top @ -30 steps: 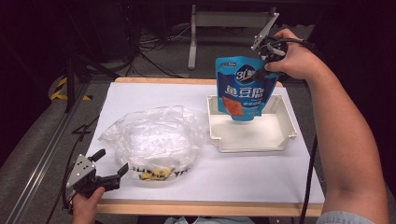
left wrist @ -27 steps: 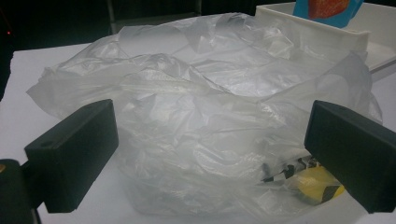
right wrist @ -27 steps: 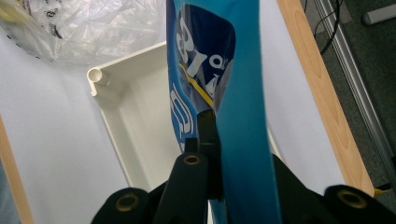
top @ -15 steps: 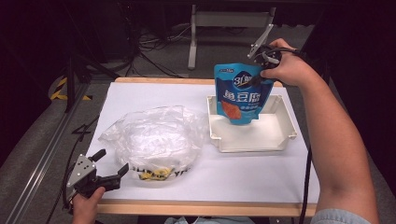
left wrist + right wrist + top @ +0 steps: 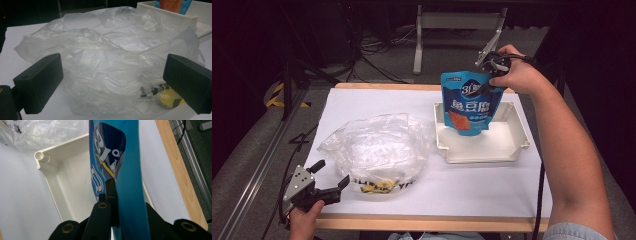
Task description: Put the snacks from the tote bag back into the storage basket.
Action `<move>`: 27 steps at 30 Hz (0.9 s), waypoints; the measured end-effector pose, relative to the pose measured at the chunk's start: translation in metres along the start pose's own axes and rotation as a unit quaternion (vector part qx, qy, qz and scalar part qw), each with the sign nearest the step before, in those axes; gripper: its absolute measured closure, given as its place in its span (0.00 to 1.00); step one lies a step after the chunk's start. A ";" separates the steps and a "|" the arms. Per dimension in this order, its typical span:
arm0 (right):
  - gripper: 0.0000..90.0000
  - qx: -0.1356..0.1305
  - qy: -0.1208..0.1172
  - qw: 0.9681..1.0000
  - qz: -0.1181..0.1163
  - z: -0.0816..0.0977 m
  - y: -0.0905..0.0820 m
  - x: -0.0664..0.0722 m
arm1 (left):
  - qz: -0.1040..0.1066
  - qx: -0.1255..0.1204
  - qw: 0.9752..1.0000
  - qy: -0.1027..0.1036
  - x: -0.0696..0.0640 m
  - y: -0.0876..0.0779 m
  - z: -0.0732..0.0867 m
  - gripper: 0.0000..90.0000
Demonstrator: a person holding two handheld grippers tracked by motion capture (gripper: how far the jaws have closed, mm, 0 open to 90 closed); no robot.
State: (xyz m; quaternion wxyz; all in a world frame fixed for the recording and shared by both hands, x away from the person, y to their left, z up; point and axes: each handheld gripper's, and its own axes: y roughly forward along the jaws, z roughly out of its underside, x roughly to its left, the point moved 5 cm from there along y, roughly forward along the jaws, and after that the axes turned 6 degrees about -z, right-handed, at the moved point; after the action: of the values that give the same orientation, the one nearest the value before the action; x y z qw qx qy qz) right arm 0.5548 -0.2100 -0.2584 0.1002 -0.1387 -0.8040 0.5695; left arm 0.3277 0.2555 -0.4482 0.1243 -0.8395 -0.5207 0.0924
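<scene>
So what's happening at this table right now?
A person works with a gripper in each hand. The right gripper is shut on the top edge of a blue pouch and holds it upright over the white tray, the pouch's lower end inside the tray's walls. The left gripper sits open near the table's front edge, facing a crumpled clear plastic bag without gripping it.

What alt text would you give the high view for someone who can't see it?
A person's right gripper holds a blue pouch by its top, hanging into a white tray on a white-covered table. The left gripper, jaws open, rests at the near edge beside a crumpled clear plastic bag.
</scene>
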 end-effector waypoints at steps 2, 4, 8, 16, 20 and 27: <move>0.99 0.002 0.000 1.000 0.000 0.001 0.002 0.000 | 0.000 0.000 1.000 0.000 0.000 0.000 0.000 0.04; 0.99 0.001 0.001 1.000 -0.001 0.002 0.003 0.000 | 0.000 -0.003 1.000 0.000 0.000 0.001 0.000 0.04; 0.98 -0.006 0.002 1.000 -0.003 0.006 0.006 -0.002 | 0.001 -0.001 1.000 0.000 0.000 0.001 0.000 0.04; 0.94 -0.006 -0.009 1.000 0.010 0.012 0.006 -0.007 | 0.004 0.002 1.000 0.001 -0.001 0.001 0.000 0.04; 0.91 -0.017 -0.013 1.000 0.018 0.016 0.005 -0.010 | 0.003 0.002 1.000 0.000 -0.001 0.001 0.000 0.04; 0.71 -0.030 -0.013 0.999 0.024 0.017 0.005 -0.011 | 0.004 0.004 1.000 0.001 -0.001 0.001 0.000 0.04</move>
State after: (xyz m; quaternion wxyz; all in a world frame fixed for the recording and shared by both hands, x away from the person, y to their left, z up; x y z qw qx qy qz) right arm 0.5606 -0.2271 -0.2686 0.0718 -0.1536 -0.8181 0.5495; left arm 0.3285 0.2539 -0.4486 0.1281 -0.8411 -0.5170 0.0942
